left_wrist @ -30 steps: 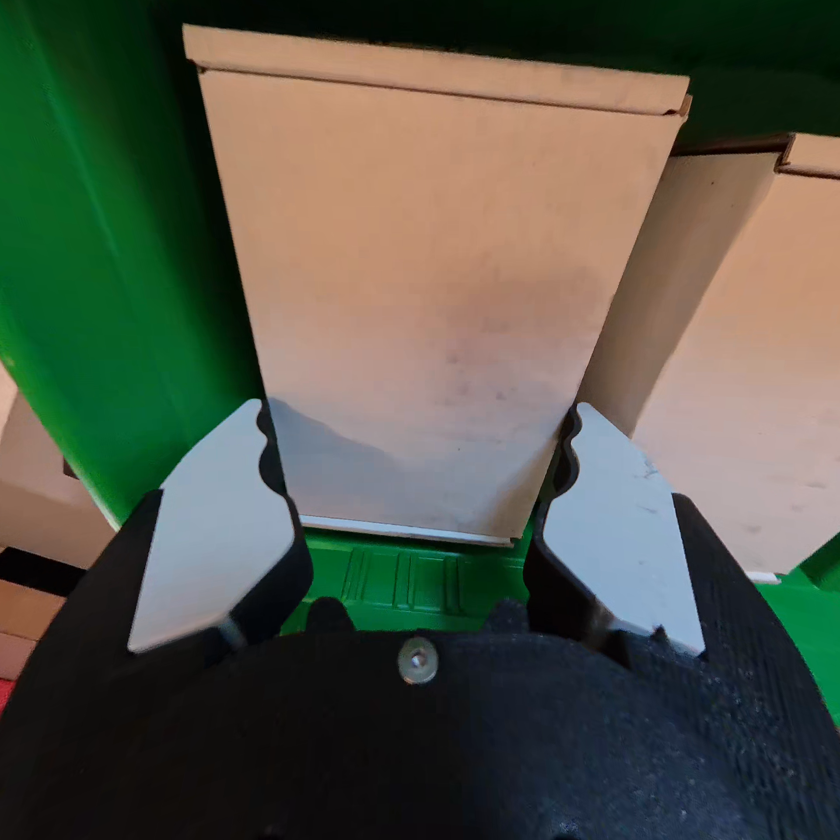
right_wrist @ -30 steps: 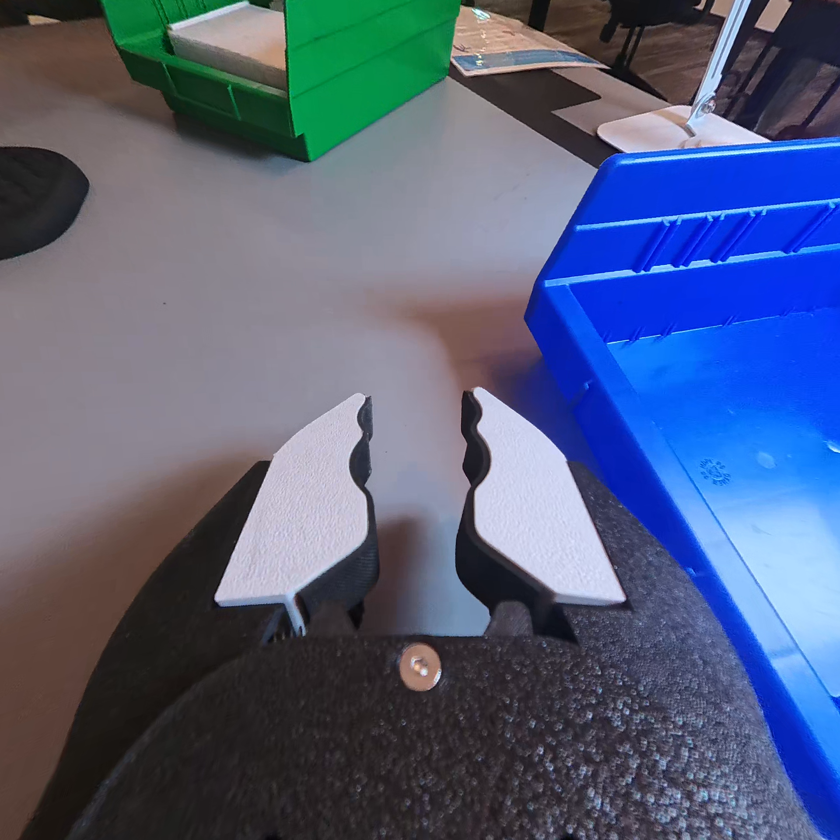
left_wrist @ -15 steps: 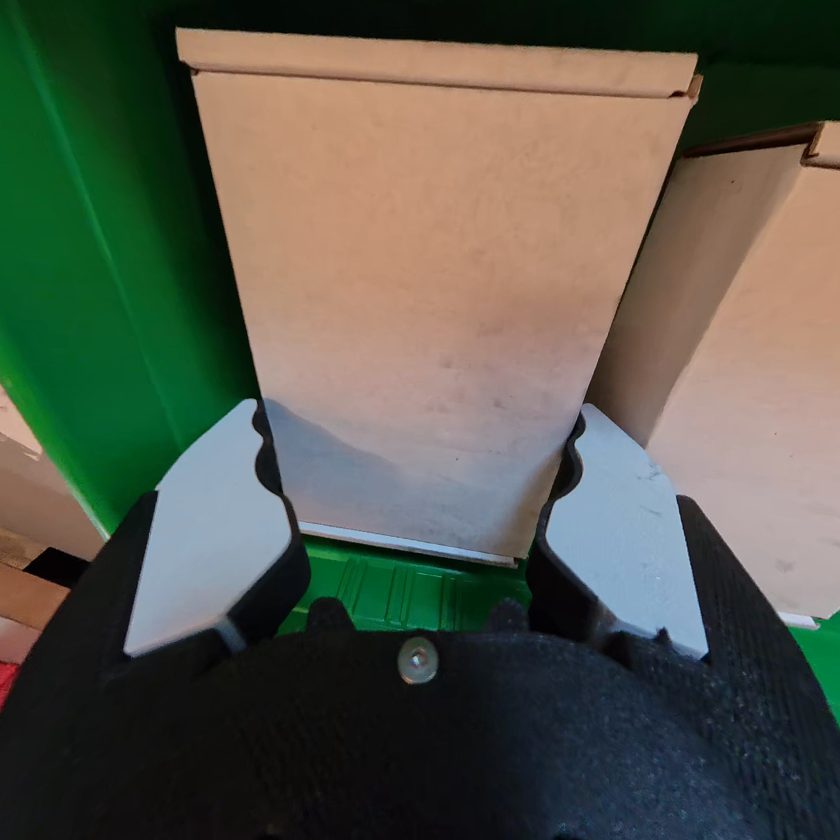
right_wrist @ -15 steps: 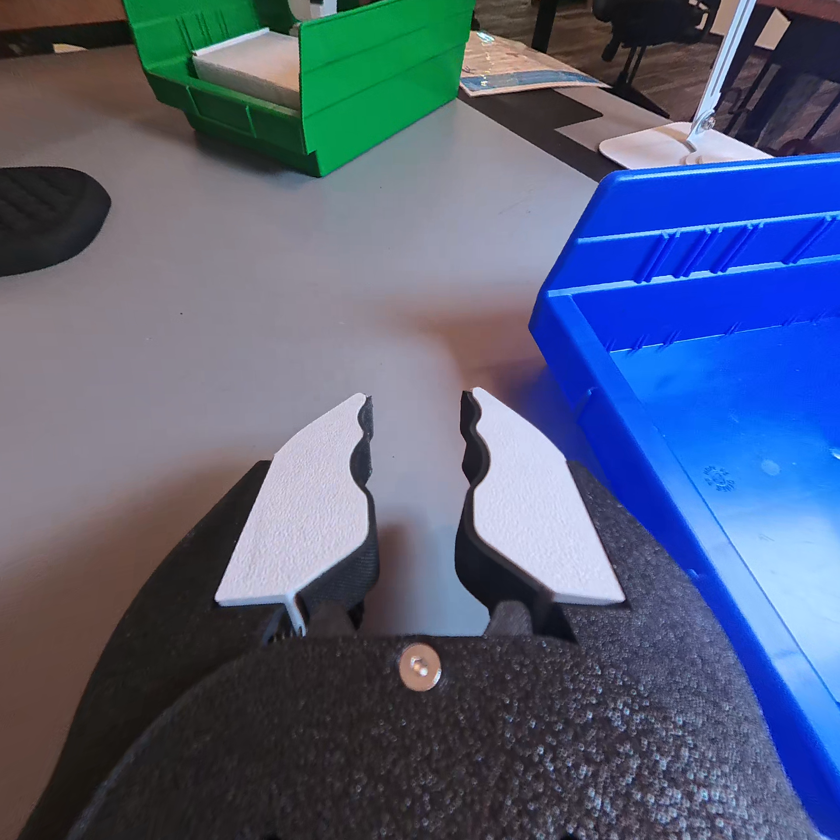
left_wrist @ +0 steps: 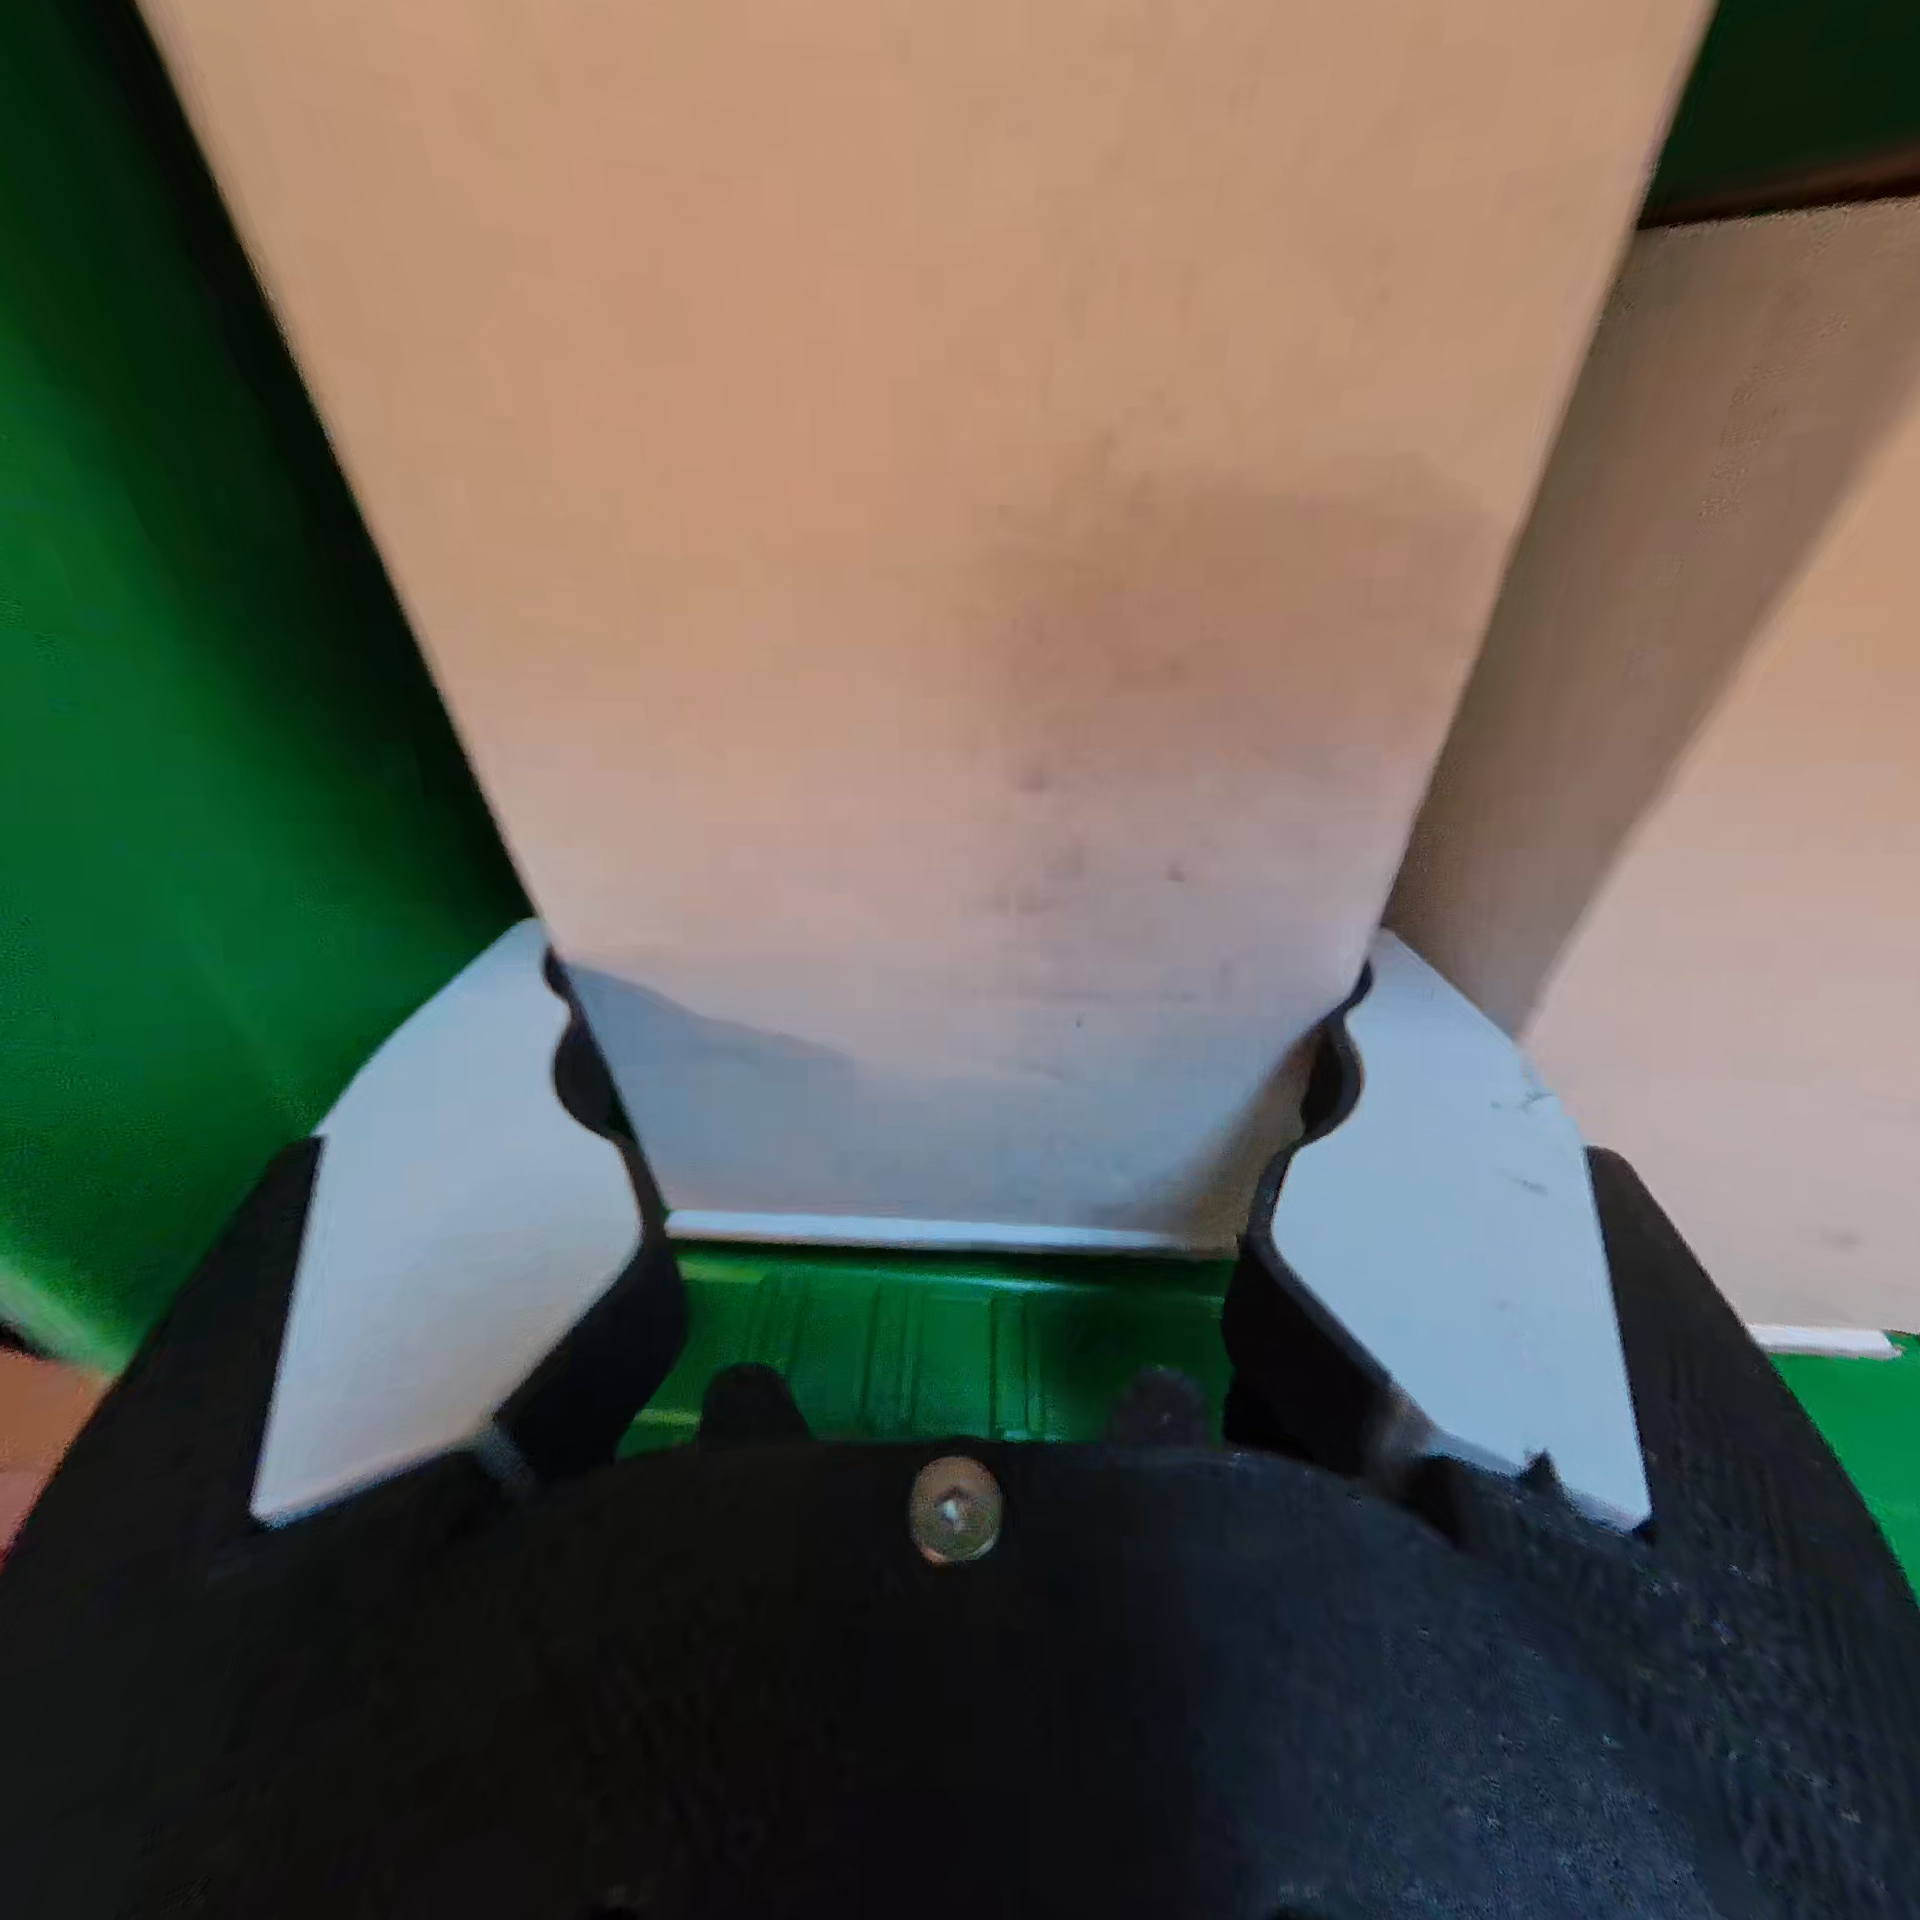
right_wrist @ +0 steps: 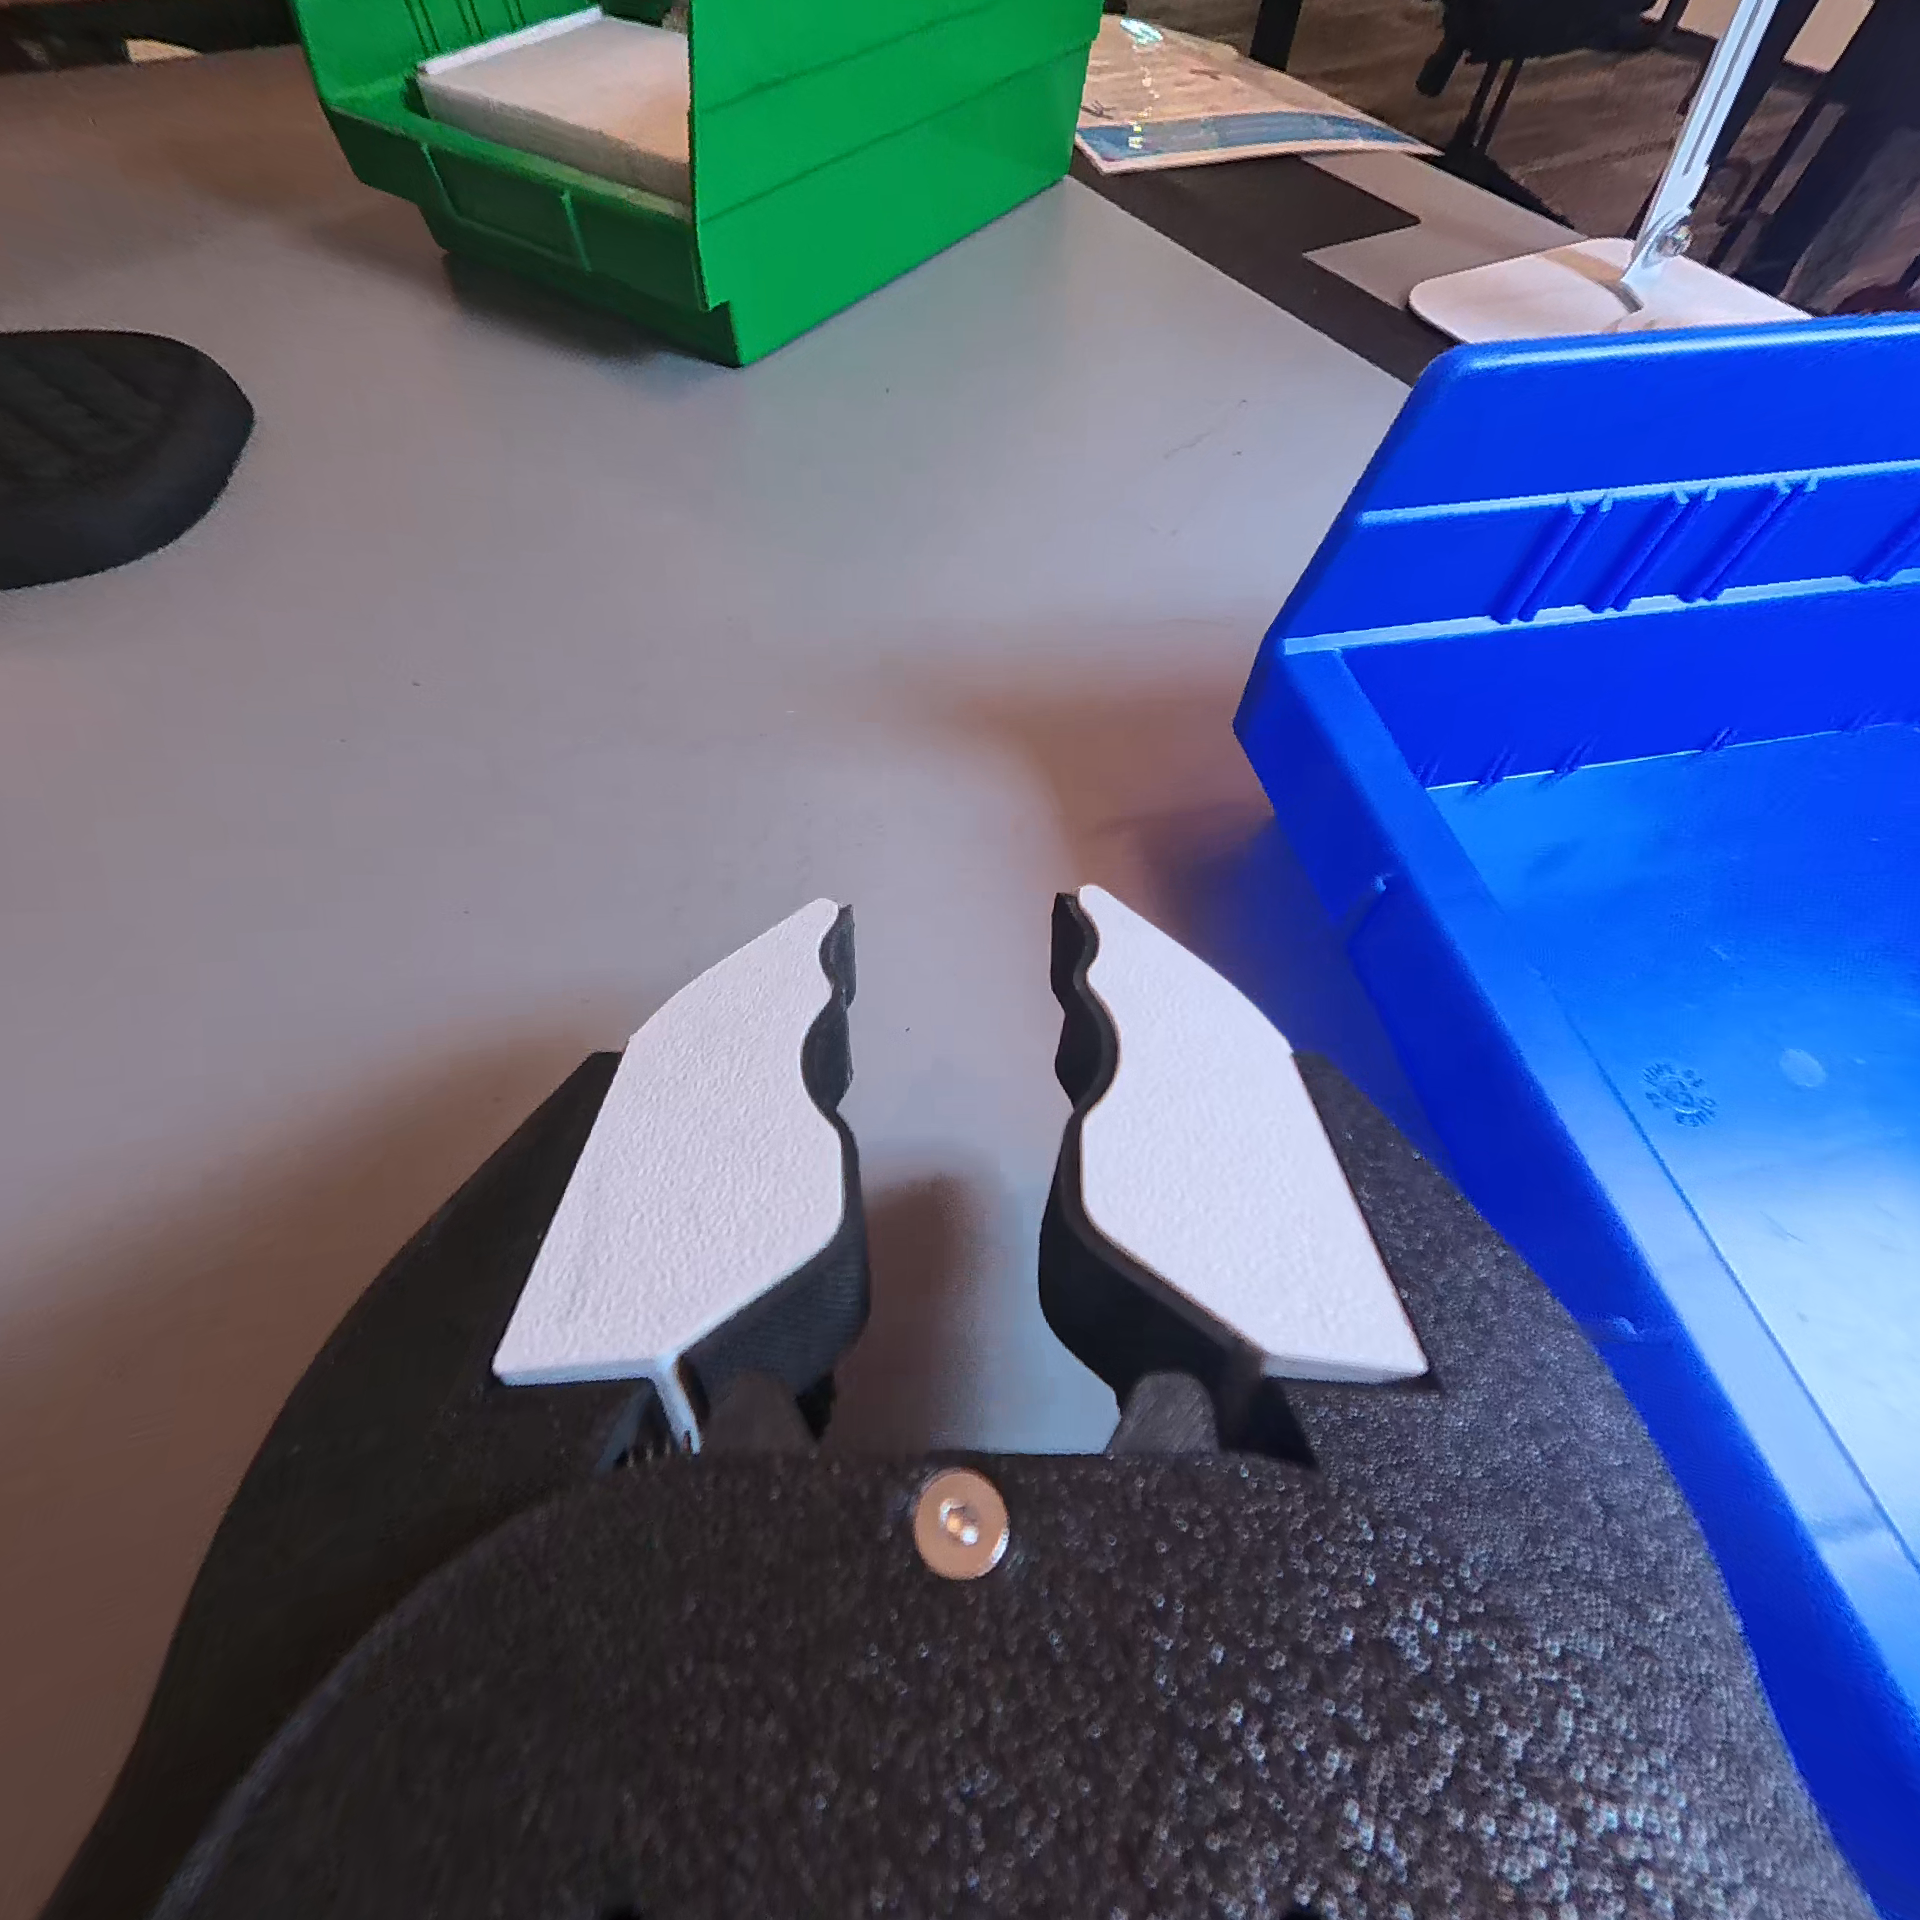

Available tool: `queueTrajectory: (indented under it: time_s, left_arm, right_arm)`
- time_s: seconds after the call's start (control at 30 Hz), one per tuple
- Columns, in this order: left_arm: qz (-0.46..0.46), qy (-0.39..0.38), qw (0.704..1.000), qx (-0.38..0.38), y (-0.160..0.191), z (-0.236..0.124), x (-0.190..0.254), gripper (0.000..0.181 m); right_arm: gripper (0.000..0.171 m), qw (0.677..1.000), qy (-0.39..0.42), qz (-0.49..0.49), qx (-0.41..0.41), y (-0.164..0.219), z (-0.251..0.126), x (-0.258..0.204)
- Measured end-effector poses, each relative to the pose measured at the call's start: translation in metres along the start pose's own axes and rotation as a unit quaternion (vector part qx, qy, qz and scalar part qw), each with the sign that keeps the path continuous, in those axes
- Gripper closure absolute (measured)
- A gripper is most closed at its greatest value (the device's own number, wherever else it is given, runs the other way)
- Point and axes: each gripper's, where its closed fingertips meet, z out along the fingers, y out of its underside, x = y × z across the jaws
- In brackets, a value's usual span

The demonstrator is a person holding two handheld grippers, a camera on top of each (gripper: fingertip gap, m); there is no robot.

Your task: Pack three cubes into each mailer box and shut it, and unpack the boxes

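Two mailer boxes show in the left wrist view, both closed and pale cardboard. One mailer box fills the centre and top of the frame, and its near end sits between the fingers of the left gripper, whose jaws are clamped on its two side edges. Just right of it, at the right edge of the frame, stands the second mailer box, close beside the first; whether they touch cannot be told. Both lie inside a green bin, whose wall takes up the left of the frame and whose ribbed front lip shows low in the centre between the finger bases.

Turning to the right wrist view, the right gripper sits in the lower centre of the frame over a grey table, its jaws a little apart with nothing between them. A blue bin occupies the right side of the frame, just beside the right finger, its visible floor bare. At the upper left the green bin stands well apart from the gripper, with a pale box top showing through its open front. A black rounded pad lies at the left edge, and a white lamp base sits at the upper right.
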Motion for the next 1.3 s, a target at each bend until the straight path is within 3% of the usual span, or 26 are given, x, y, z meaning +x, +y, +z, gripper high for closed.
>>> queueTrajectory:
  time_s: [0.43, 0.9, 1.1, 1.3]
  left_arm:
    - [0.002, -0.008, 0.999, 0.048, -0.006, -0.007, 0.003, 0.048]
    - [0.028, -0.108, 0.987, 0.119, 0.004, -0.118, 0.020, 0.051]
    - [0.077, -0.081, 0.959, 0.260, -0.029, -0.186, 0.091, 0.051]
    - [0.202, 0.034, 0.909, 0.363, -0.091, -0.202, 0.214, 0.050]
  right_arm:
    - [0.135, 1.000, -0.003, 0.009, 0.010, -0.003, -0.002, 0.001]
    - [0.135, 1.000, 0.001, -0.021, 0.022, -0.010, -0.007, -0.006]
    - [0.131, 0.996, 0.045, -0.070, 0.044, -0.024, -0.011, -0.003]
    - [0.119, 0.972, 0.116, -0.195, 0.059, -0.051, -0.016, -0.010]
